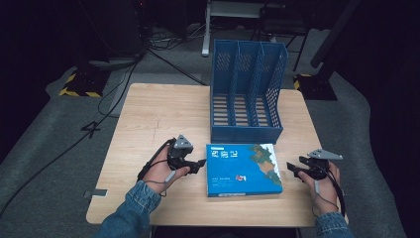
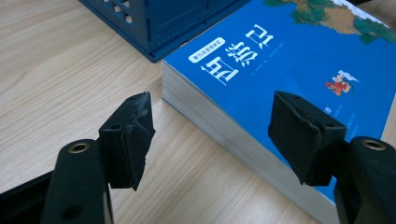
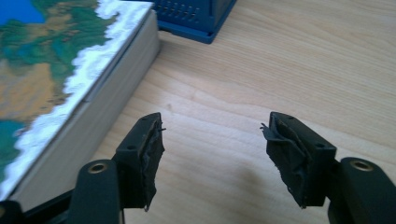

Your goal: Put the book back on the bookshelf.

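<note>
Left gripper (image 1: 200,162) and right gripper (image 1: 292,169) agape, empty, flanking book (image 1: 242,168) near table (image 1: 148,114) front edge. Risk: shallow bite, book slips.

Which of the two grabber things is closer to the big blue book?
The left gripper. Its tips sit right at the edge of the book, one jaw reaching over the cover. The right gripper hangs over bare table, a gap away.

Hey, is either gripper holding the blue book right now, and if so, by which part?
Nothing is held. The left gripper and right gripper are open beside the book, which lies flat on the table.
</note>
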A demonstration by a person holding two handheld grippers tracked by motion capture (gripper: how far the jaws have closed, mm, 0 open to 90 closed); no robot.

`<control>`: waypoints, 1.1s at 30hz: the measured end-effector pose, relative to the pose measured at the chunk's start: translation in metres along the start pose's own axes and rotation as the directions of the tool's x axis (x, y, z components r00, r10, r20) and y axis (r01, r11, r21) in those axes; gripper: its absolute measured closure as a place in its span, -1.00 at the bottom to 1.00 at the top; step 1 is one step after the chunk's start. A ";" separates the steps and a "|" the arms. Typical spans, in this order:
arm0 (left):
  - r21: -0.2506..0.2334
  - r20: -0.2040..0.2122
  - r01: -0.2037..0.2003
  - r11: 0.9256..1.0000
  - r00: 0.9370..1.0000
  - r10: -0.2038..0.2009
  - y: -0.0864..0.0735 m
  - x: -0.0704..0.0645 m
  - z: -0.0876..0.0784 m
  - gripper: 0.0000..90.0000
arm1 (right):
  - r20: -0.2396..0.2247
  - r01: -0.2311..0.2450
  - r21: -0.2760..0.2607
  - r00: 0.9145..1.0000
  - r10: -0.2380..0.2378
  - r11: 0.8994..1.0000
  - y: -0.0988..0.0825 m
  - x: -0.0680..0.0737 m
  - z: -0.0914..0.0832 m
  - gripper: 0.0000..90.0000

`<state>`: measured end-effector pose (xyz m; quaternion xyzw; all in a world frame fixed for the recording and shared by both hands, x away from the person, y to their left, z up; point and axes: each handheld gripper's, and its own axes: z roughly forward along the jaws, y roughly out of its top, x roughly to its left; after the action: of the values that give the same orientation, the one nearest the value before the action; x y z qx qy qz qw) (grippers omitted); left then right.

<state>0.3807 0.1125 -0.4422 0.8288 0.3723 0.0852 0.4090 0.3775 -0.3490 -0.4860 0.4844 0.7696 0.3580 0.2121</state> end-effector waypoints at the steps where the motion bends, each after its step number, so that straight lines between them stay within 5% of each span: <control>1: 0.001 0.009 0.012 1.000 1.000 -0.012 0.001 0.000 0.002 -0.31 | -0.005 -0.005 0.000 1.000 0.005 1.000 0.000 0.001 -0.002 -0.20; 4: -0.001 0.016 0.022 1.000 1.000 -0.022 0.005 0.000 0.007 -0.28 | -0.036 -0.022 0.023 0.999 0.023 0.999 -0.002 0.005 -0.005 -0.21; 13: 0.044 0.016 0.050 0.998 0.999 -0.050 0.007 0.001 0.024 -0.29 | -0.090 0.010 -0.018 0.996 -0.012 1.000 0.000 0.021 -0.021 -0.26; 19: 0.072 0.009 0.072 0.995 0.997 -0.073 0.005 0.003 0.036 -0.31 | -0.136 0.038 0.025 0.990 -0.034 0.999 0.000 0.034 -0.022 -0.28; 24: 0.124 0.028 0.068 0.990 0.997 -0.072 0.001 0.001 0.045 -0.33 | -0.144 0.061 0.031 0.988 -0.056 0.998 0.001 0.038 -0.023 -0.31; 33: 0.104 0.105 0.125 0.987 0.985 -0.136 -0.006 -0.001 0.057 -0.36 | -0.153 0.073 0.016 0.986 -0.069 0.997 0.004 0.042 -0.024 -0.31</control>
<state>0.4015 0.0790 -0.4834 0.8248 0.4061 -0.0066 0.3934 0.3451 -0.3186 -0.4661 0.4301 0.8041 0.3778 0.1601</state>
